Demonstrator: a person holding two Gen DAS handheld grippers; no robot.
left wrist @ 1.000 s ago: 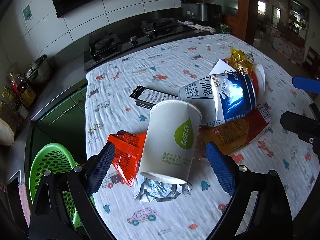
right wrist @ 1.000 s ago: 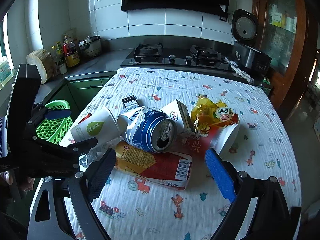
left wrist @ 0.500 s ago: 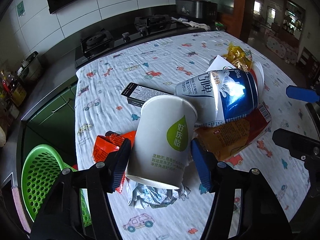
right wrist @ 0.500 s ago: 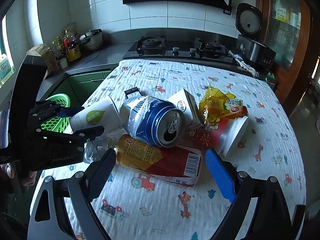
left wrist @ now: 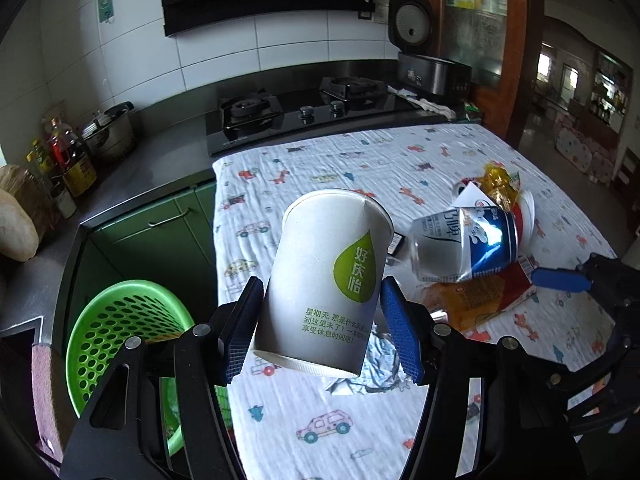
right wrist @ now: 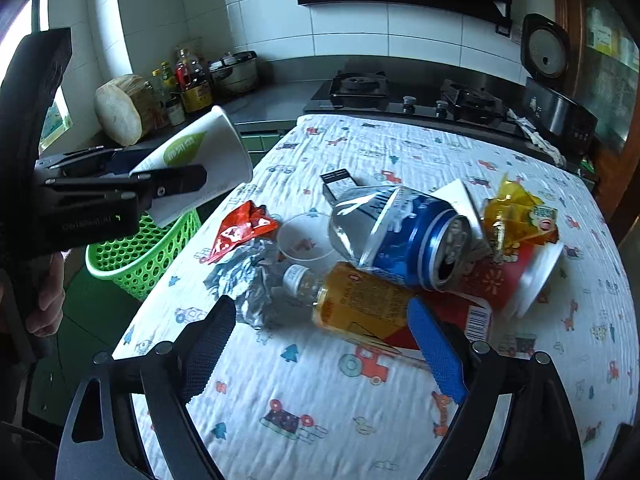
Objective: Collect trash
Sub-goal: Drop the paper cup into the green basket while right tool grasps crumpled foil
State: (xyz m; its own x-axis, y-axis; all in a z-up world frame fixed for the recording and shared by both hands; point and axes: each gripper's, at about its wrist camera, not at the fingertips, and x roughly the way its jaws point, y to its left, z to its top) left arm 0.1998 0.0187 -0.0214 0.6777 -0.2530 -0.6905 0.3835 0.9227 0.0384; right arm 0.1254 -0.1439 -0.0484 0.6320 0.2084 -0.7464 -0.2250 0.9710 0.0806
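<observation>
- Left gripper (left wrist: 320,326): jaws pinching white paper cup (left wrist: 326,280), held in the air off the desk (right wrist: 400,420), above the desk's edge, near green basket (right wrist: 148,252).
- Right gripper (right wrist: 320,348): jaws spread, holding nothing, low over yellow-labelled bottle (right wrist: 360,304).
- On the desk: blue can (right wrist: 404,236), crumpled foil (right wrist: 244,280), red wrapper (right wrist: 240,232), clear plastic cup (right wrist: 304,242).
</observation>
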